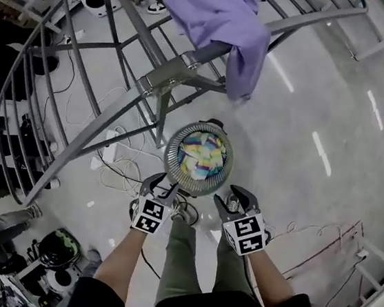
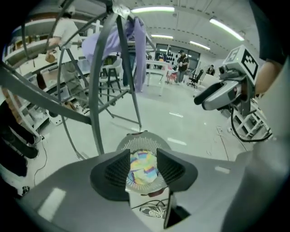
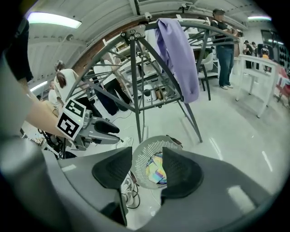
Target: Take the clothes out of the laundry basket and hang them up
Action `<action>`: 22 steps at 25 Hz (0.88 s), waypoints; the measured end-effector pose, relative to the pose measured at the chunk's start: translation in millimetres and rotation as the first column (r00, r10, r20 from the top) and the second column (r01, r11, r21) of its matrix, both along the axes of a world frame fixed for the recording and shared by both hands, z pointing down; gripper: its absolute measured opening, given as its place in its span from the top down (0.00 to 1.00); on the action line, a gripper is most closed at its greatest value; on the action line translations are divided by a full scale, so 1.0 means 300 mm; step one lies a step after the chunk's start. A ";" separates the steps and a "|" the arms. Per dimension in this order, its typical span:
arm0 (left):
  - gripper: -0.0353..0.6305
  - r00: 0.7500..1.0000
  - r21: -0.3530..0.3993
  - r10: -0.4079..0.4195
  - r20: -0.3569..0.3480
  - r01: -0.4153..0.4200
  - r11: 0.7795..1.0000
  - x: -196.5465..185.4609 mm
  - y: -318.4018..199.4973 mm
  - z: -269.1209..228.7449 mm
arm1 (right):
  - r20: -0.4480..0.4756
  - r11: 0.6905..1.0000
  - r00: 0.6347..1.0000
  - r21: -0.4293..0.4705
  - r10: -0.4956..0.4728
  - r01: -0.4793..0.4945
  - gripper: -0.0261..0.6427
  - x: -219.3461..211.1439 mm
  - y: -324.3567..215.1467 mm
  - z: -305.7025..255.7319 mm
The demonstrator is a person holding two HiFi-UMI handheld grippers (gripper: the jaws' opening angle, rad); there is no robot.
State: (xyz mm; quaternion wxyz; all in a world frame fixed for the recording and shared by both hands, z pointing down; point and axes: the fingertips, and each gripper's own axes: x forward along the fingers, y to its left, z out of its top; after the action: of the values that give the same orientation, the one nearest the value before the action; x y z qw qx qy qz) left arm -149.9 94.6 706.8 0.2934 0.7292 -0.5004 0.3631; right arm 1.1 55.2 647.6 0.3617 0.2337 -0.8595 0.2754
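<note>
A round slatted laundry basket (image 1: 173, 170) stands on the floor below me, with a pastel multicoloured cloth (image 1: 201, 156) lying in it. A purple garment (image 1: 222, 21) hangs over the top bar of the grey drying rack (image 1: 125, 99). My left gripper (image 1: 163, 187) hovers just above the basket's near left rim, open and empty. To its right, my right gripper (image 1: 233, 200) is also open with nothing between its pads. The basket (image 2: 136, 146) and cloth (image 2: 144, 167) show between the jaws in the left gripper view, and the basket (image 3: 147, 154) in the right gripper view.
White cables and a power strip (image 1: 109, 146) lie on the floor left of the basket. A sneaker (image 1: 184, 213) sits by my feet. A white frame (image 1: 372, 269) stands at the right. Equipment clutters the lower left corner (image 1: 54, 257). People stand far off (image 2: 182, 61).
</note>
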 end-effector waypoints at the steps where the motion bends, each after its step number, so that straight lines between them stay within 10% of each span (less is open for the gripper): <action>1: 0.71 1.000 -0.030 0.021 0.002 -0.021 0.999 0.009 0.012 0.055 | -0.001 1.000 1.000 -0.012 0.006 -0.006 0.66 0.004 0.014 0.037; 13: 0.68 0.981 -0.235 0.193 0.032 -0.180 0.955 0.114 0.002 0.676 | -0.025 0.999 0.998 0.007 -0.050 0.051 0.66 -0.033 0.025 0.510; 22: 0.67 0.910 -0.275 0.400 0.112 -0.358 0.892 0.110 -0.078 0.971 | -0.013 0.998 0.999 -0.043 0.044 -0.044 0.66 -0.030 0.073 0.782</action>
State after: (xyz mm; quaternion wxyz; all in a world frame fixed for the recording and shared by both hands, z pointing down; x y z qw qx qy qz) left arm -116.8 71.1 998.2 0.2632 0.7377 -0.3211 0.5323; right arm -7.9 77.1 882.1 0.3659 0.2463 -0.8457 0.3003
